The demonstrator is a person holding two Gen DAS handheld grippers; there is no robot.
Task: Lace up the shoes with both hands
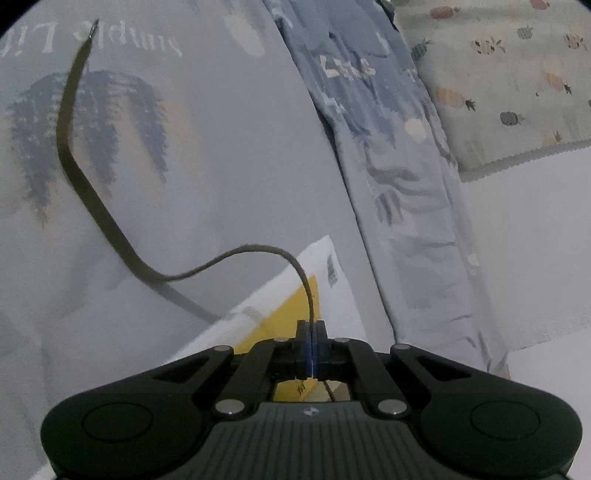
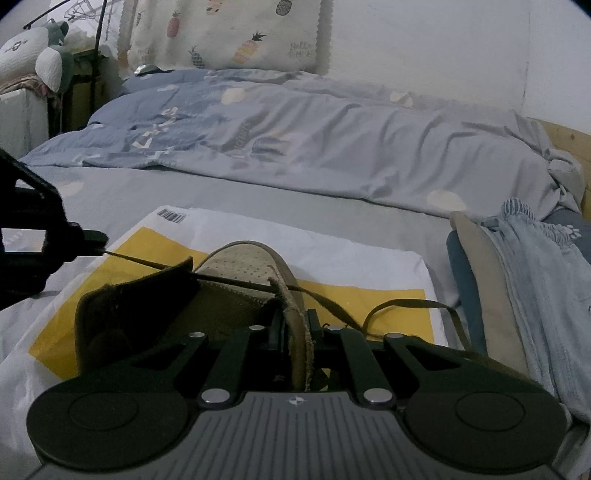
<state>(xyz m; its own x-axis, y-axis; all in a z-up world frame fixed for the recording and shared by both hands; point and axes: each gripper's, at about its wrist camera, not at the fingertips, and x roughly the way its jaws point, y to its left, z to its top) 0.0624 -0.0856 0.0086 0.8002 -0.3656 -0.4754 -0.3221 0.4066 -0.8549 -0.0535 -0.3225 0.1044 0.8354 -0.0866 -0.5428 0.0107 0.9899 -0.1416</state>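
On the bed, left wrist view:
Left gripper (image 1: 311,326): jaws fully closed, clamping the olive shoelace (image 1: 74,162).
Shoelace path: rises from between the pads, arcs left, drops onto the grey-blue bed sheet (image 1: 221,147), then runs away to a thin tip at upper left.
Surface: white and yellow mailing bag (image 1: 295,291) directly beneath the pads, lying on the sheet.
Room: rumpled blue duvet (image 1: 406,166) along the right; pineapple-print pillow (image 1: 498,81) at upper right.

Over the bag, right wrist view:
Right gripper (image 2: 295,325): jaws narrow, pinching the frayed edge of the tan shoe (image 2: 243,269) upper.
Shoe position: on the mailing bag (image 2: 332,258), toe pointing away, dark tongue folded to the left.
Shoelace (image 2: 147,261): drawn taut from the shoe to the left gripper (image 2: 99,240) at the left edge; other end lying loose in a loop to the right.
Surface: bag on the sheet (image 2: 221,192).
Room: duvet (image 2: 295,140) heaped behind, pillow (image 2: 229,33) against the white wall (image 2: 443,48), plush toy (image 2: 48,59) at upper left, folded clothes (image 2: 517,277) at right.
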